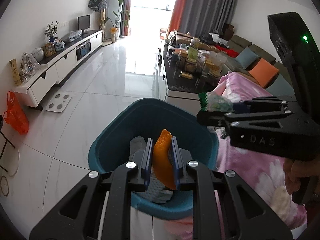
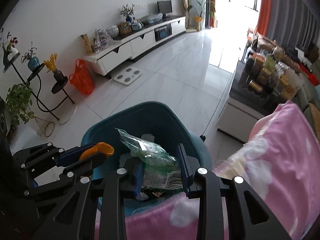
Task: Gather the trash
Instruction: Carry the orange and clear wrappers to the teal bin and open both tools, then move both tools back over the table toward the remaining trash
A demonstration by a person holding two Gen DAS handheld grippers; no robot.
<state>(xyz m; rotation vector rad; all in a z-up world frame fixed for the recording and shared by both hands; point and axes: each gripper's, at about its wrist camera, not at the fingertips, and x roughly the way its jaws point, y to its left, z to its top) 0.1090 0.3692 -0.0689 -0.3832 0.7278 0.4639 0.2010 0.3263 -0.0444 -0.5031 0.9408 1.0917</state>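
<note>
Pink blanket (image 2: 280, 160) lies closest, and beside it on the shiny floor stands a blue bin (image 1: 112, 140) with some paper trash already inside. Over the bin, the left gripper (image 1: 162, 160) has its jaws clamped on an orange peel (image 1: 163, 156). The right gripper (image 2: 160, 166) hangs near the rim, jaws pinching a crinkly green wrapper (image 2: 152, 152), so I think both bits only need dropping in.

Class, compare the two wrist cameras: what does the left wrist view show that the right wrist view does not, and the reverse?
Only the left wrist view shows the orange cushion on the sofa and the person's hand.

Only the right wrist view shows the black plant stand with potted plants.

Both show the teal bin, the orange peel in the left gripper, the green wrapper in the right gripper, and the pink blanket.
</note>
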